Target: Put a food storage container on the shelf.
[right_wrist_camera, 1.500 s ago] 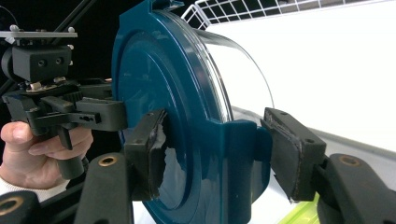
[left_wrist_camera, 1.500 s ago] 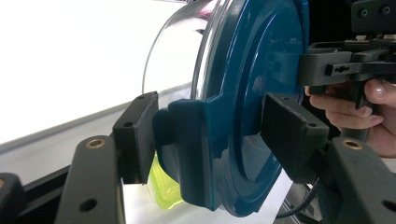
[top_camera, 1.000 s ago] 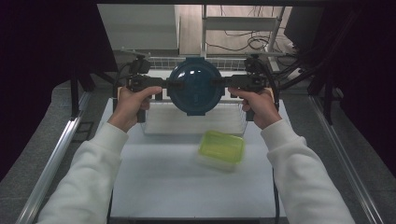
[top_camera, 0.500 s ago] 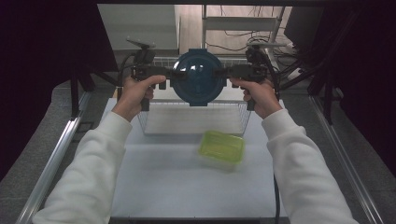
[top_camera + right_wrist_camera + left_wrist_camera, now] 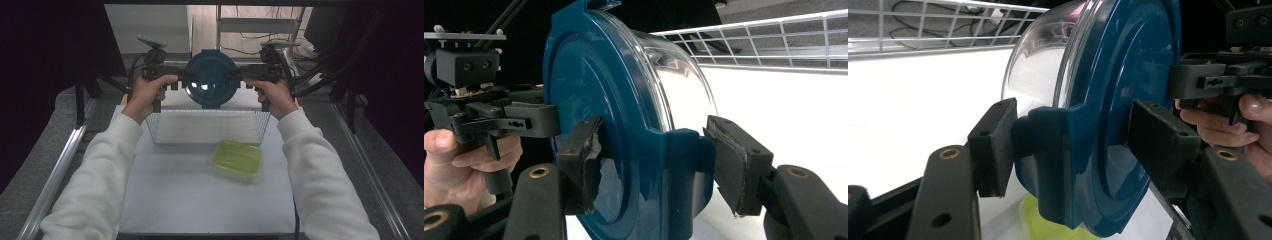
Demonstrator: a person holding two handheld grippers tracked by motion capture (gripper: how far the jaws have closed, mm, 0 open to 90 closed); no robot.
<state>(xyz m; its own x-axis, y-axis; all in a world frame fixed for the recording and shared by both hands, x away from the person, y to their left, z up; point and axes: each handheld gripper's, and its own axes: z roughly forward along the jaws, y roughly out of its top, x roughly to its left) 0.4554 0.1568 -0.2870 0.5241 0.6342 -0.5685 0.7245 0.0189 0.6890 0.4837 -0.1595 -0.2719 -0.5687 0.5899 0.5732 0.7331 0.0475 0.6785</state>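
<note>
Upper centre of frame: left tool point(image 5: 186, 76) and right tool point(image 5: 239, 76) each clamp side latch of blue-lidded container point(image 5: 212, 82), sharing load, held on edge above wire basket point(image 5: 207, 127); green box point(image 5: 237, 159) on bench below.

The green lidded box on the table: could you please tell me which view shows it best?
The high view: the green lidded box lies whole on the white table, in front of the wire basket. The left gripper view catches just a green sliver beneath the blue-lidded container.
</note>
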